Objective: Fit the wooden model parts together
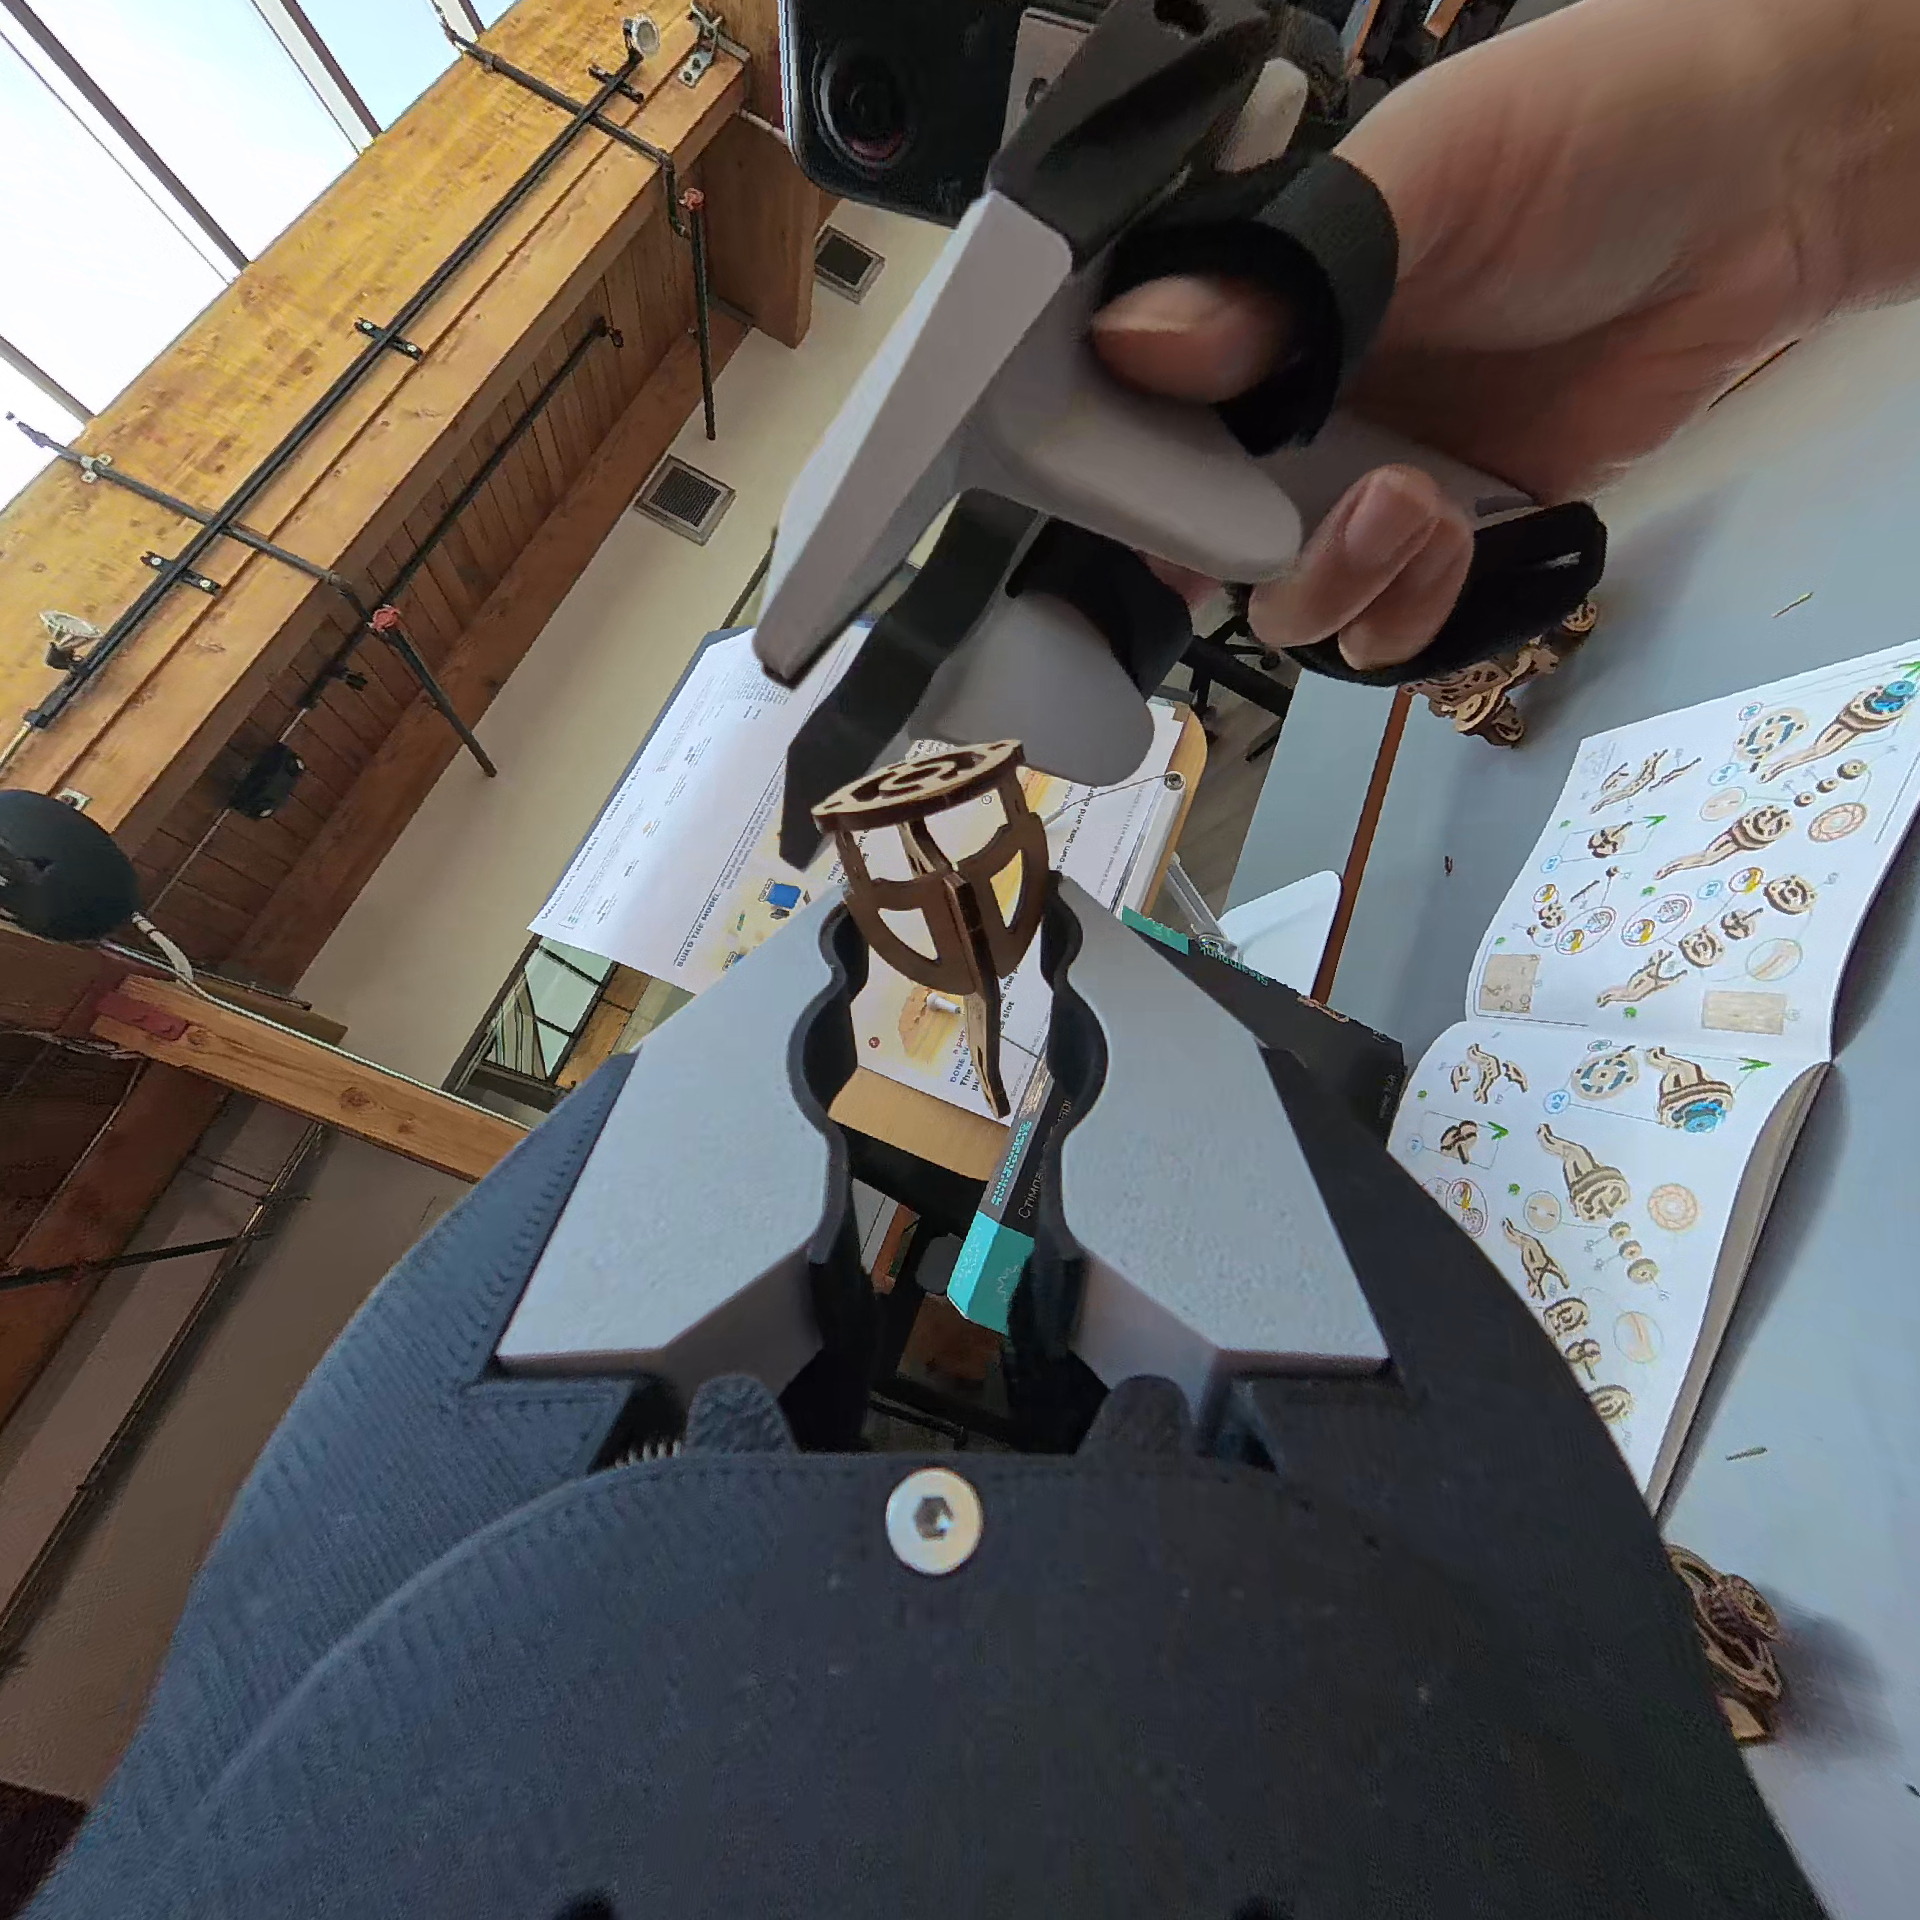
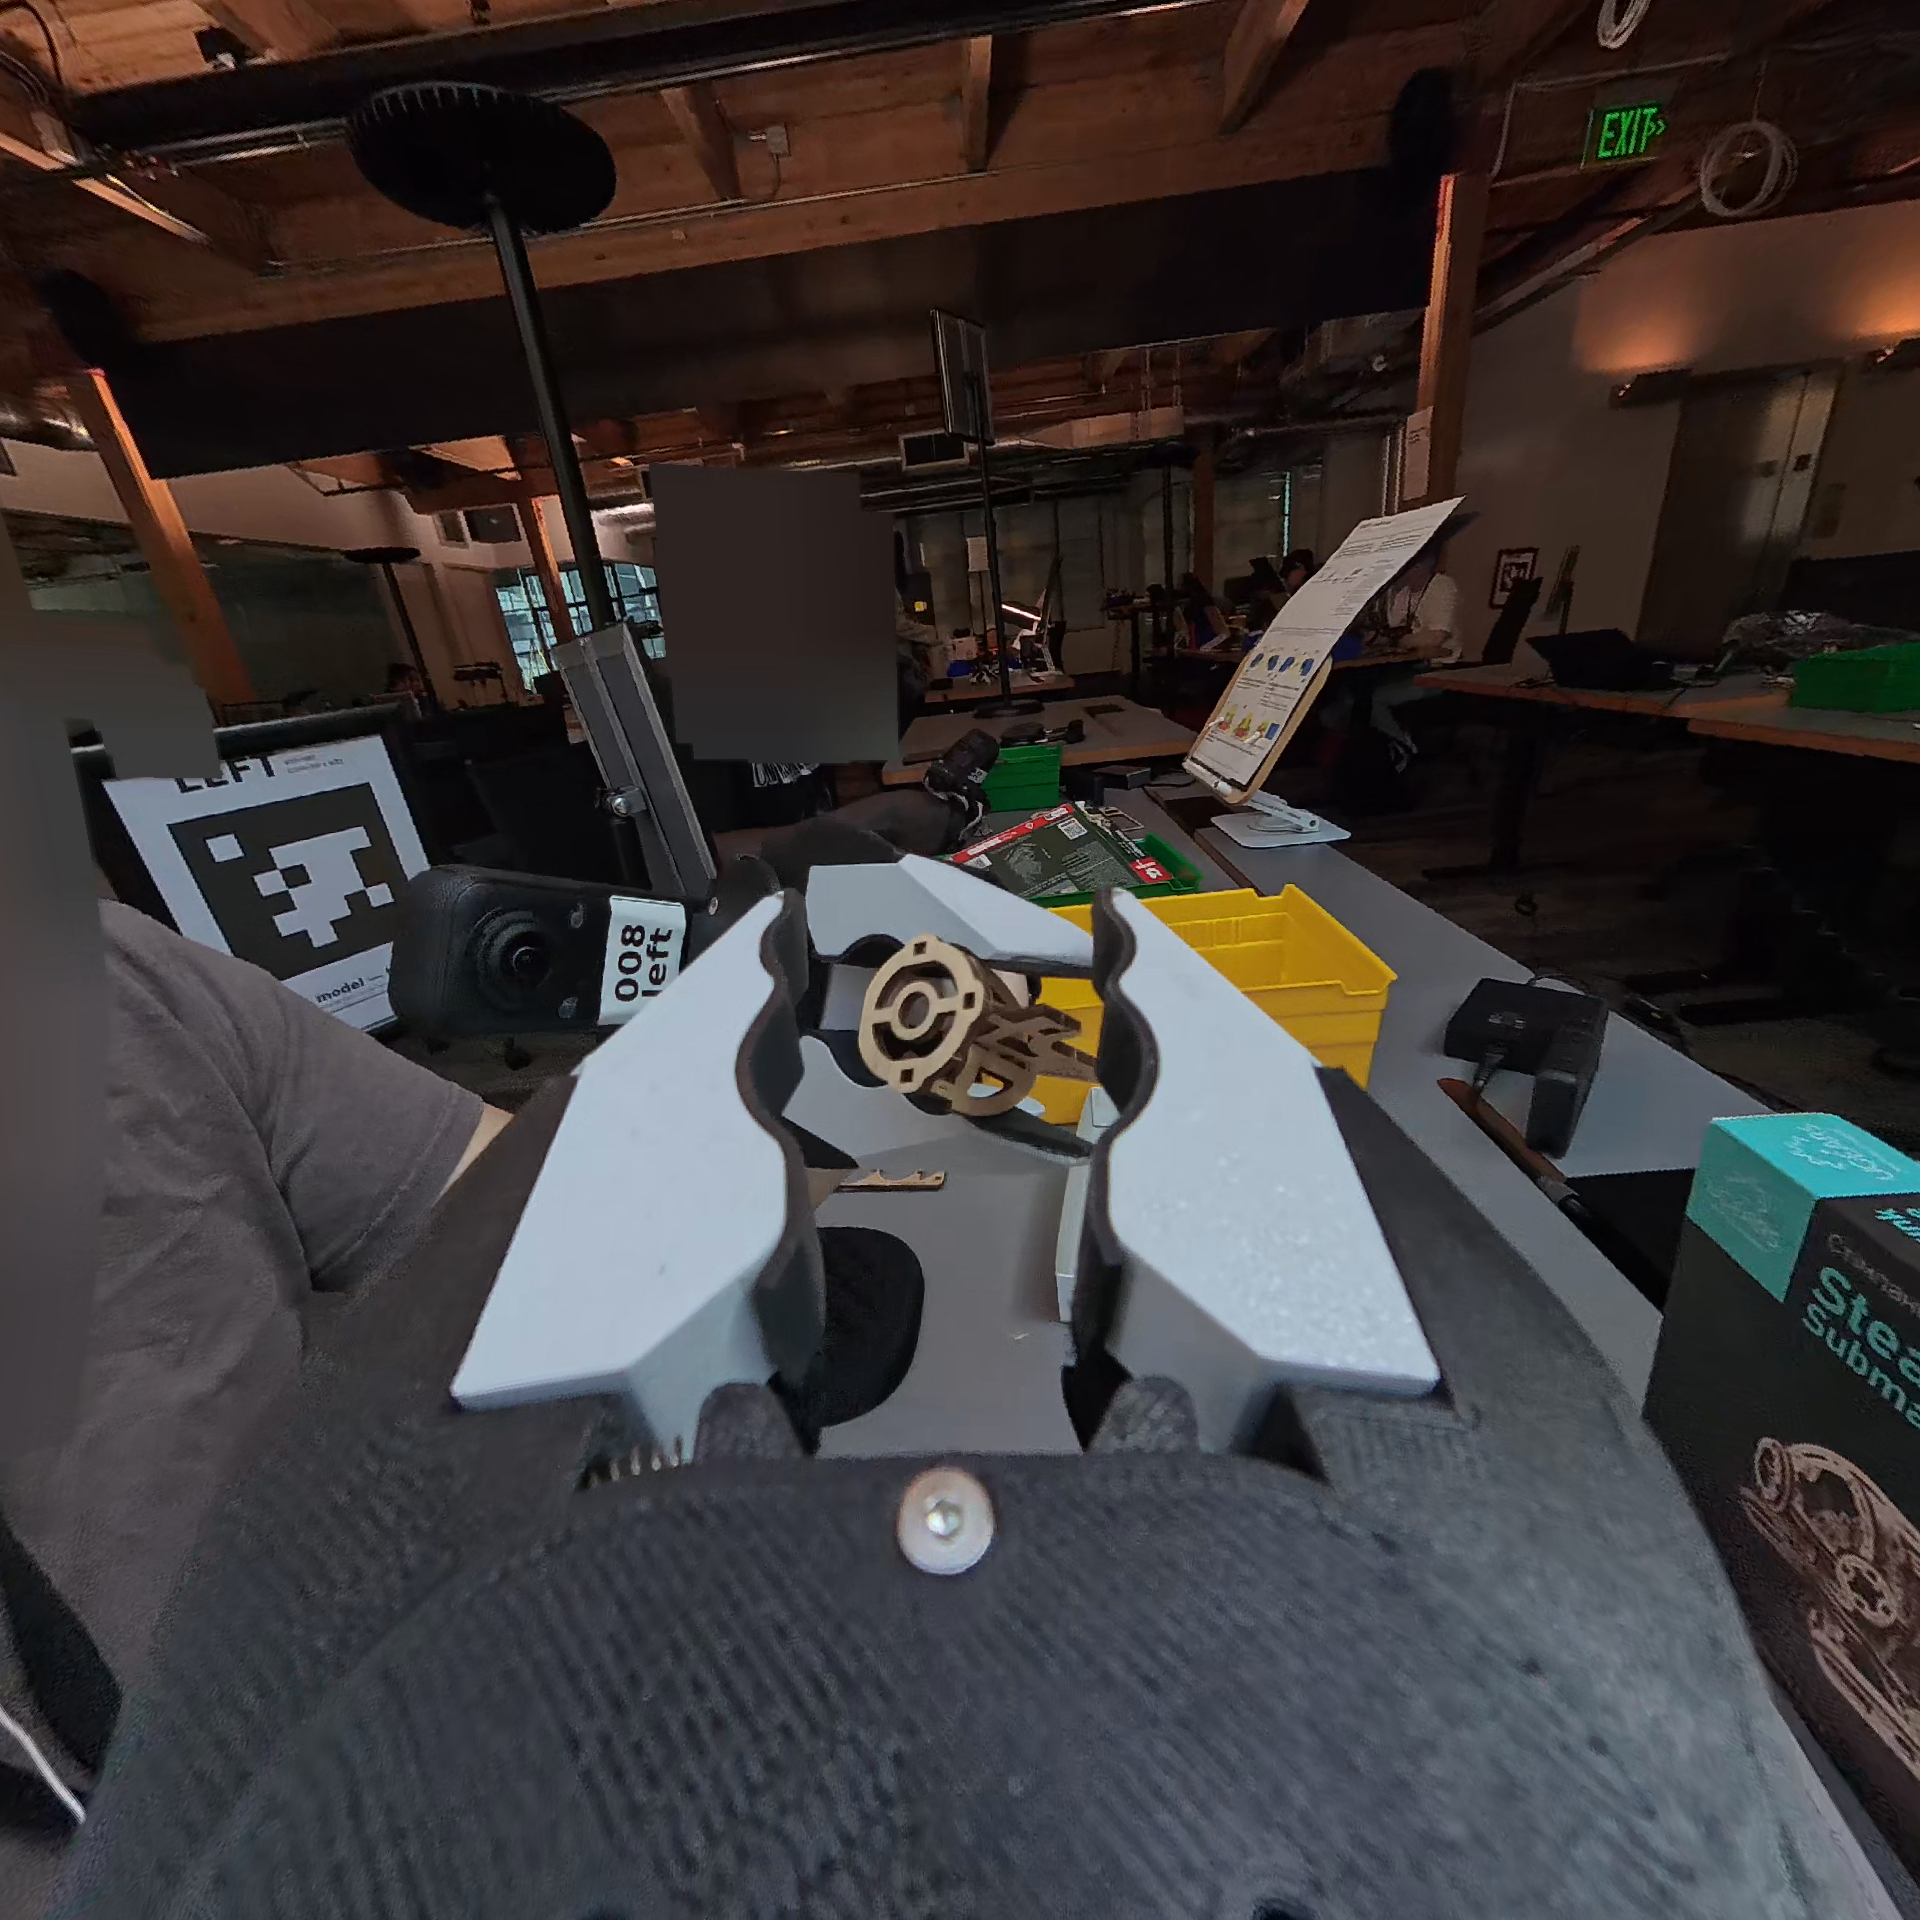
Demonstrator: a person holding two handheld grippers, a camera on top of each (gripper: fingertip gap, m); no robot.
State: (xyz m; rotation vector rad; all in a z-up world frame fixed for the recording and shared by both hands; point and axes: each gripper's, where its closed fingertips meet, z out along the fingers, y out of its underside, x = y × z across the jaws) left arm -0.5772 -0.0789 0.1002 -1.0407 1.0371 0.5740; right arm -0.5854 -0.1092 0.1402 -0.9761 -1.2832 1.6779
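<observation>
A small wooden sub-assembly (image 1: 935,894), a round slotted disc on curved ribs that narrow to a point, is clamped by its ribs between the tips of my left gripper (image 1: 956,920), which holds it in the air. In the right wrist view the disc (image 2: 920,1013) faces the camera, with a left gripper finger (image 2: 914,883) behind it. My right gripper (image 2: 945,940) is open, and the disc sits just ahead of its spread fingers without touching them. In the left wrist view the right gripper (image 1: 914,727) reaches down from above, held by a hand (image 1: 1558,260).
An open instruction booklet (image 1: 1662,1039) lies on the grey table (image 1: 1787,499). A black and teal kit box (image 2: 1808,1309) stands at the right. A yellow bin (image 2: 1278,966) is behind the grippers. A flat wooden strip (image 2: 894,1179) and other wooden parts (image 1: 1725,1652) lie on the table.
</observation>
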